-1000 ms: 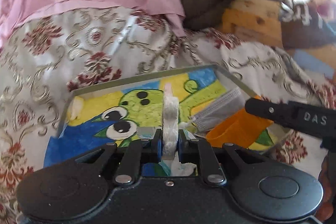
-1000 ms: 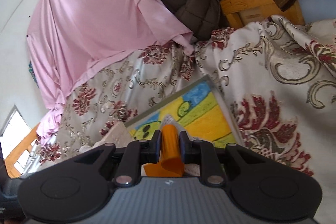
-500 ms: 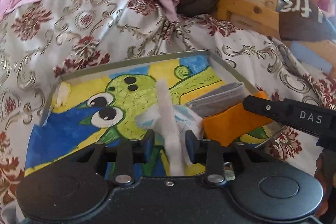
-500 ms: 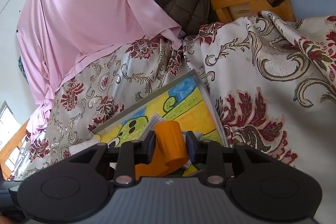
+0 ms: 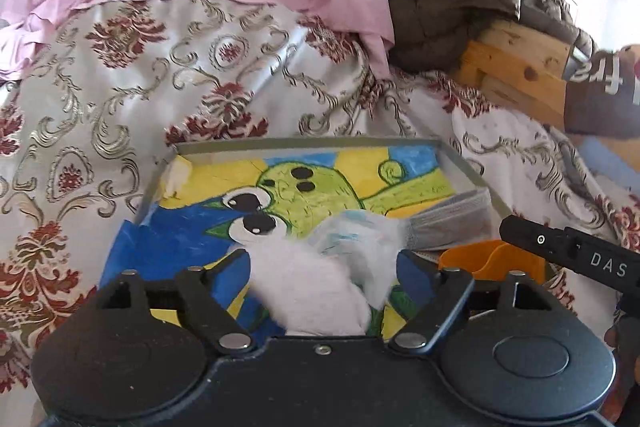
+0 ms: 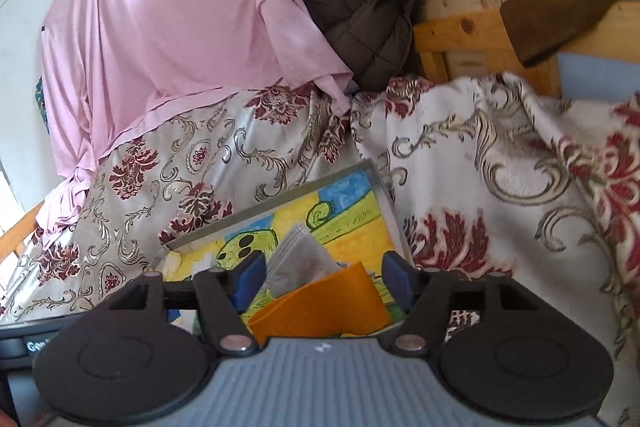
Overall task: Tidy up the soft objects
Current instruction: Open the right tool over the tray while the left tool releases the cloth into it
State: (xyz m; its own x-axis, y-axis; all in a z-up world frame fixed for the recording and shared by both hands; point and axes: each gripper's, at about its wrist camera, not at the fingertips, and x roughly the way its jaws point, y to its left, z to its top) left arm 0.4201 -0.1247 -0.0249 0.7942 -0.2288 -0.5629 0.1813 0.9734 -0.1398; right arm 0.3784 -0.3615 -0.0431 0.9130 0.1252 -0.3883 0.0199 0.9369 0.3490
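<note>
From the left wrist, the left gripper [image 5: 322, 267] is standing wide, its jaws having just been opening, and a white fluffy cloth [image 5: 308, 291] is lying loose between the blue pads [image 5: 408, 271] without being pressed by either. The cloth is resting in the near part of a shallow tray [image 5: 304, 143] lined with a bright cartoon drawing. A crumpled pale-blue tissue [image 5: 352, 231] is lying just behind the cloth, though the blur there makes it hard to say whether the two are touching. A grey face mask [image 5: 448, 223] is sitting to the right against the tray's wall, and an orange felt piece [image 5: 480, 261] is lying just in front of it. The right gripper's black finger is reaching in from the right edge, above the orange felt.

From the right wrist, the right gripper [image 6: 324, 279] is also spread wide, its jaws having just been opening. The orange felt piece [image 6: 320, 307] is lying between the pads, free of both, in the tray's near corner. The grey face mask [image 6: 300, 263] is leaning just behind it. The tray [image 6: 384, 195] is sitting on a floral bedspread [image 6: 500, 163], with a pink sheet [image 6: 180, 27] draped beyond.
</note>
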